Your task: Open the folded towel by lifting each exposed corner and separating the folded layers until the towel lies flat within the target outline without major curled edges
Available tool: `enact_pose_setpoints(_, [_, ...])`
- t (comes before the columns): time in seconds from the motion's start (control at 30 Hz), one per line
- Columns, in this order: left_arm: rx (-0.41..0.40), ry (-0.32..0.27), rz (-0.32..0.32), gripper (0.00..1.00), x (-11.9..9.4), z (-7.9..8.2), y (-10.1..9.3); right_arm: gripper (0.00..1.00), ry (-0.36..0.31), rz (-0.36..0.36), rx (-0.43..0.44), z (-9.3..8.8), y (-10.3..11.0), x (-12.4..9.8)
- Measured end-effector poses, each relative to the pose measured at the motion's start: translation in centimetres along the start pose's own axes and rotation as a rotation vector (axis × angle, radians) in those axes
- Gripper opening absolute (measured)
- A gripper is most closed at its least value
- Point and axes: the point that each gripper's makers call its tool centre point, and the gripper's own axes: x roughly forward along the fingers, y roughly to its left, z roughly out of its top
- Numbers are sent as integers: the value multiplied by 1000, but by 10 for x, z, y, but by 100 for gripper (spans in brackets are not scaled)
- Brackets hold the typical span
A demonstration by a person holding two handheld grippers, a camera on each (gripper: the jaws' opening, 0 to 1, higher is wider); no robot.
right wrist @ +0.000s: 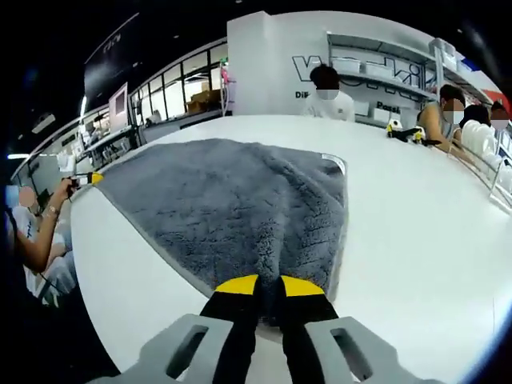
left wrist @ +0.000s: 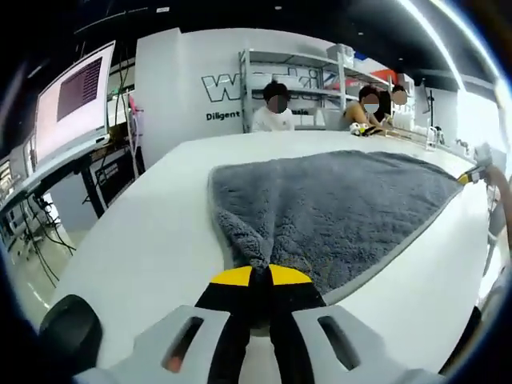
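A grey fluffy towel (left wrist: pixel 336 204) lies spread on the white table (left wrist: pixel 152 240). My left gripper (left wrist: pixel 261 276), with yellow-tipped black jaws, is shut on the towel's near corner, which bunches up between the tips. In the right gripper view the same towel (right wrist: pixel 224 200) stretches away from my right gripper (right wrist: pixel 269 284), which is shut on the towel's near edge. The other gripper's yellow tip (left wrist: pixel 468 178) shows at the towel's far right corner, and another gripper's yellow tip (right wrist: pixel 90 178) shows at the left corner in the right gripper view. A pale hem runs along the towel's edges.
Several people sit at the far side of the table (right wrist: pixel 416 184) with small objects (right wrist: pixel 404 132) before them. A monitor (left wrist: pixel 72 100) stands left of the table. Shelves and a white wall (left wrist: pixel 184 80) lie behind. A person's arm (right wrist: pixel 40 232) shows at the left.
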Motion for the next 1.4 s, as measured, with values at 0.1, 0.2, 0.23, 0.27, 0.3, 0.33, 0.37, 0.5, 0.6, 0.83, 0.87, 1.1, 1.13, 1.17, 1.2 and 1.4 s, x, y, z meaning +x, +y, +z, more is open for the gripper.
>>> enact_pose_setpoints(0.1, [-15,-2,4,6,0,0,2,5,-14,1,25,0,-1,0])
enact_pose_setpoints(0.2, [-20,-5,37,19,0,0,7,6,-17,-8,-4,0,1,0])
enact_pose_setpoints(0.23, [-32,-3,71,24,-1,-1,13,8,-16,-9,-13,0,1,1])
enact_pose_setpoints(0.27, [-40,-3,86,30,-3,0,17,10,-15,-12,-24,0,2,1])
enact_pose_setpoints(0.3, [-59,3,118,38,-6,-2,23,13,-15,-19,-35,1,2,1])
enact_pose_setpoints(0.33, [-69,8,144,43,-8,-3,28,20,-14,-33,-51,1,0,1])
enact_pose_setpoints(0.37, [-69,10,144,47,-10,-3,29,27,-17,-76,-89,3,-6,1])
enact_pose_setpoints(0.5, [-92,-21,98,54,-18,3,18,60,-22,-211,-53,7,-26,-7])
enact_pose_setpoints(0.6, [-66,-66,29,62,-25,18,-3,83,-94,-239,-26,24,-25,-15])
enact_pose_setpoints(0.83, [0,-75,-153,76,-37,35,-67,99,-178,-146,4,48,22,-18])
enact_pose_setpoints(0.87, [6,-77,-158,78,-39,36,-72,99,-179,-152,1,48,28,-17])
enact_pose_setpoints(1.1, [35,-58,-145,91,-39,31,-76,99,-116,-107,-71,39,57,-5])
enact_pose_setpoints(1.13, [28,-52,-143,92,-39,30,-75,99,-111,-103,-77,39,59,-3])
enact_pose_setpoints(1.17, [25,-52,-141,93,-39,29,-75,99,-106,-99,-84,38,61,-2])
enact_pose_setpoints(1.2, [23,-59,-136,94,-39,29,-73,99,-102,-95,-87,37,64,0])
enact_pose_setpoints(1.4, [6,-73,-113,99,-40,26,-66,99,-100,-72,-112,38,75,1])
